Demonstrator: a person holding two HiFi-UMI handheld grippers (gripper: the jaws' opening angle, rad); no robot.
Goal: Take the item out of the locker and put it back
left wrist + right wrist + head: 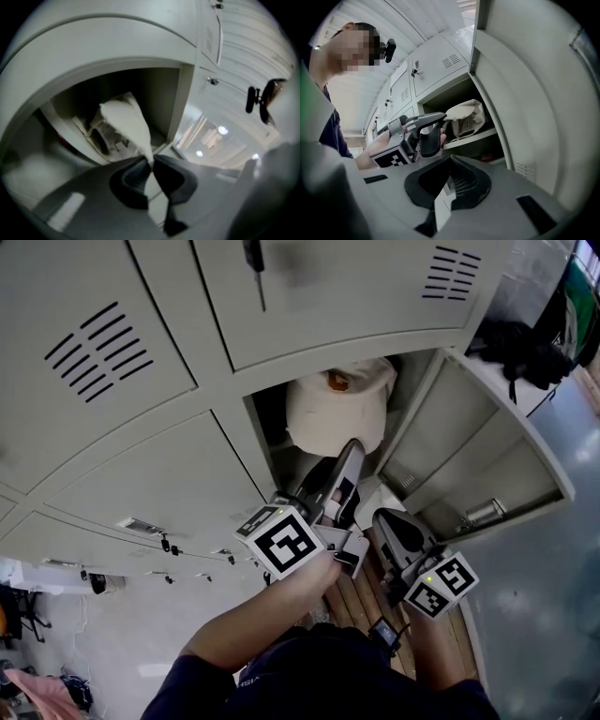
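A cream cloth bag [337,409] sits on the shelf of the open locker [267,442]. My left gripper [354,448] reaches up to the bag's lower edge. In the left gripper view its jaws [151,161] are shut on a white flap of the bag [119,124], which stretches from the bag to the jaw tips. My right gripper [384,517] hangs lower and to the right, outside the locker, away from the bag. In the right gripper view its jaws [449,158] meet with nothing between them, and the left gripper [440,119] shows at the bag [464,117].
The locker's door [497,446] stands swung open at the right, close beside the right gripper. Shut lockers [122,362] fill the wall above and to the left. A wooden bench [361,601] lies below my arms. Dark bags [525,348] hang at the upper right.
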